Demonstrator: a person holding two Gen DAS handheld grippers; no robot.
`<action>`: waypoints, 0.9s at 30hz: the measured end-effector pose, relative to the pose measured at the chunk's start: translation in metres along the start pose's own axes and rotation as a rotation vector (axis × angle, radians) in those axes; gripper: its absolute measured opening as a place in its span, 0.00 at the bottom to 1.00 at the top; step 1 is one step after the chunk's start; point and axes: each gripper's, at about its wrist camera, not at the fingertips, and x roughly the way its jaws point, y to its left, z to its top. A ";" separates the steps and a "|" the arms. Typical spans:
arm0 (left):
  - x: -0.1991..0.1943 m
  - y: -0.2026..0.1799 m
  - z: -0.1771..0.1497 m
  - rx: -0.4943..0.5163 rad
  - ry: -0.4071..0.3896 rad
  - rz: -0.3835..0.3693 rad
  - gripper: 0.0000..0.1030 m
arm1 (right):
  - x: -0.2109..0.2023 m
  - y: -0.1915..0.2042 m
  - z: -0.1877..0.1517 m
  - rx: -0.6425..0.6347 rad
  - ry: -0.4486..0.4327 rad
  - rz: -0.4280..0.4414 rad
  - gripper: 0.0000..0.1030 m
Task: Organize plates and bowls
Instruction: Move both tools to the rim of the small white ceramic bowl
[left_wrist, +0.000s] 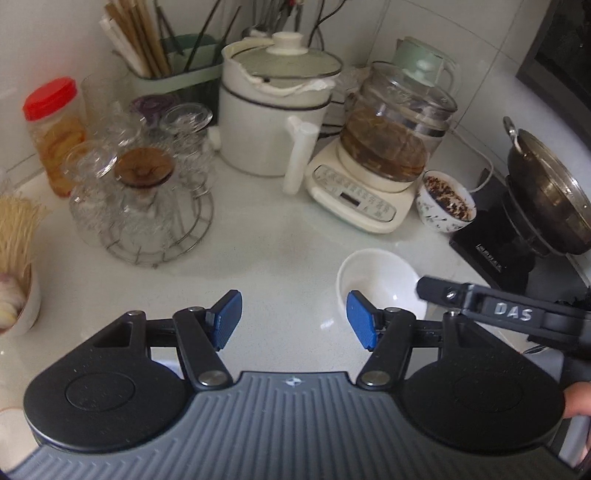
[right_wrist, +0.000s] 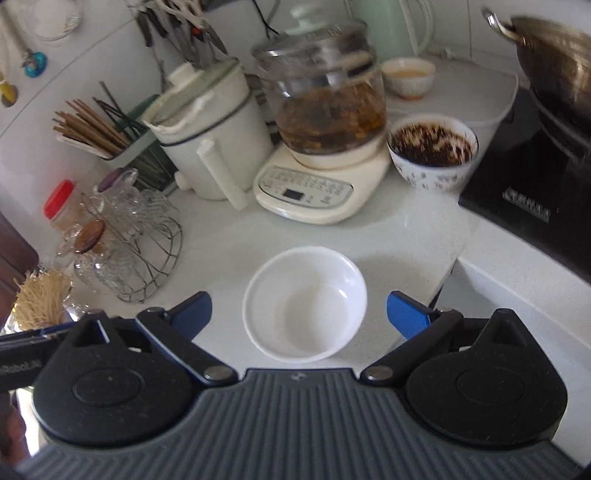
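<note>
Both blue-padded tools gape wide, empty: right hand-held gripper (right_wrist: 299, 314) straddles the white bowl (right_wrist: 305, 303) without touching; left hand-held gripper (left_wrist: 293, 319) sits just left of that bowl. Bowl upright on the white table (right_wrist: 229, 236), near side of the glass kettle (right_wrist: 325, 110).

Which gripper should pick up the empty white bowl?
Right. The right gripper is open with the white bowl centred between its fingers; the left gripper, also open, faces bare counter beside the bowl.

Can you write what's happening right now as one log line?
right tongs: open, over white bowl | left tongs: open, holding nothing | bowl: upright on counter
</note>
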 end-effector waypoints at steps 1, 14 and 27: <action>0.004 -0.003 0.002 0.001 0.005 -0.006 0.66 | 0.005 -0.006 0.001 0.019 0.019 0.006 0.97; 0.074 -0.026 0.007 -0.047 0.124 -0.071 0.60 | 0.030 -0.053 -0.004 0.121 0.098 0.052 0.69; 0.117 -0.022 0.011 -0.136 0.221 -0.089 0.34 | 0.060 -0.060 0.001 0.137 0.162 0.079 0.41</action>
